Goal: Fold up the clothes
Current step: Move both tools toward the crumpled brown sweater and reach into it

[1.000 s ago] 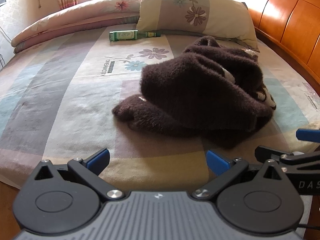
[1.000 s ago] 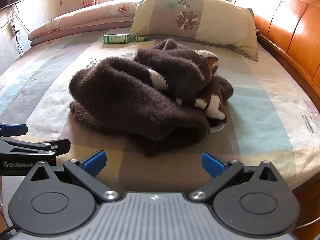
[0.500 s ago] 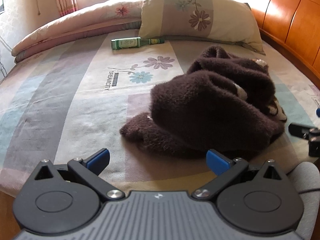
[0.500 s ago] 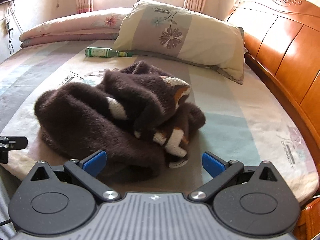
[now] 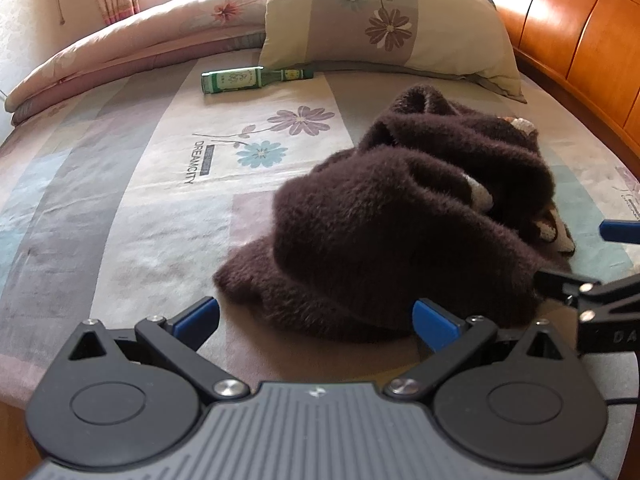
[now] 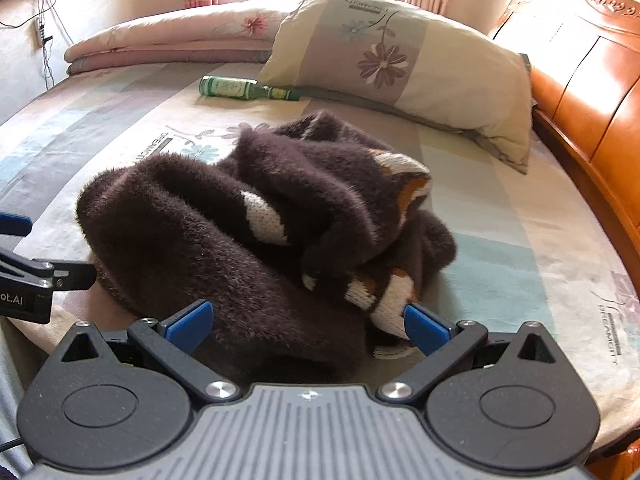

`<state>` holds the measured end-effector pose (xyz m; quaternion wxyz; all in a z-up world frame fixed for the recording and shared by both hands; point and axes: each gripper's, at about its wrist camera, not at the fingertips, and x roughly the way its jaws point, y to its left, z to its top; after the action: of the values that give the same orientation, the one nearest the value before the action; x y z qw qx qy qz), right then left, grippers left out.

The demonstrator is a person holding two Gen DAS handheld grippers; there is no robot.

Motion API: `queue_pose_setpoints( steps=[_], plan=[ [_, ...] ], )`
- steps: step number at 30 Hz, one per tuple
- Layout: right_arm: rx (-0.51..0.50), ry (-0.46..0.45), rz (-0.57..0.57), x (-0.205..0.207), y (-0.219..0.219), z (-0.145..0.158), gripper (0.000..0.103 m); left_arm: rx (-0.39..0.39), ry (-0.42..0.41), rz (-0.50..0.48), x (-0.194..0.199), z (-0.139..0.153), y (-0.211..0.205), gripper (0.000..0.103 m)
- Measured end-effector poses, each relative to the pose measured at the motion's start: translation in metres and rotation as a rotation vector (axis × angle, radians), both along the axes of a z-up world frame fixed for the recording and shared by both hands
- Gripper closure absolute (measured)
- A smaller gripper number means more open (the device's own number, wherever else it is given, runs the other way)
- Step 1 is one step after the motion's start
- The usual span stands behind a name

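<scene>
Sweater (image 6: 248, 236) heaped near the bed (image 5: 120, 208) edge | left tongs (image 5: 316, 318) and right tongs (image 6: 306, 322) spread apart, empty, at its near side | step: approach, apparently | next: find hem, spread flat

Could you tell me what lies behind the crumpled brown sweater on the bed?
Behind the brown sweater lie a green bottle on its side and a floral pillow. Anything beneath the sweater is hidden.

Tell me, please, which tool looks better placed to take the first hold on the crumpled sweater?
Probably the right tool: its open fingers already flank the sweater hem, with a patterned edge beside one fingertip. The left tool is open too, but faces only a rounded bulk with no clear edge.
</scene>
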<state>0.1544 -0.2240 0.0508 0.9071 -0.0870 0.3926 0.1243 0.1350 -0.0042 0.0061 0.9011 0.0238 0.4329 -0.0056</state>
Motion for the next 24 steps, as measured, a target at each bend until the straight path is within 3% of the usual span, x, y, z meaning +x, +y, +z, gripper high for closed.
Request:
queue_pose_setpoints(
  steps=[8, 15, 19, 24],
  plan=[
    [-0.007, -0.022, -0.034, 0.025, -0.004, -0.001, 0.0, 0.025, -0.002, 0.01, 0.012, -0.007, 0.0, 0.001],
    [-0.049, -0.024, -0.114, 0.078, -0.012, -0.007, 0.0, 0.01, -0.04, 0.001, 0.018, -0.007, -0.004, 0.001],
    [-0.053, -0.031, -0.187, 0.092, -0.032, -0.008, 0.0, 0.034, -0.043, -0.005, 0.02, -0.009, -0.005, 0.001],
    [-0.014, -0.021, -0.257, 0.091, -0.071, -0.004, 0.0, 0.006, -0.024, -0.016, 0.026, -0.014, -0.007, 0.001]
  ],
)
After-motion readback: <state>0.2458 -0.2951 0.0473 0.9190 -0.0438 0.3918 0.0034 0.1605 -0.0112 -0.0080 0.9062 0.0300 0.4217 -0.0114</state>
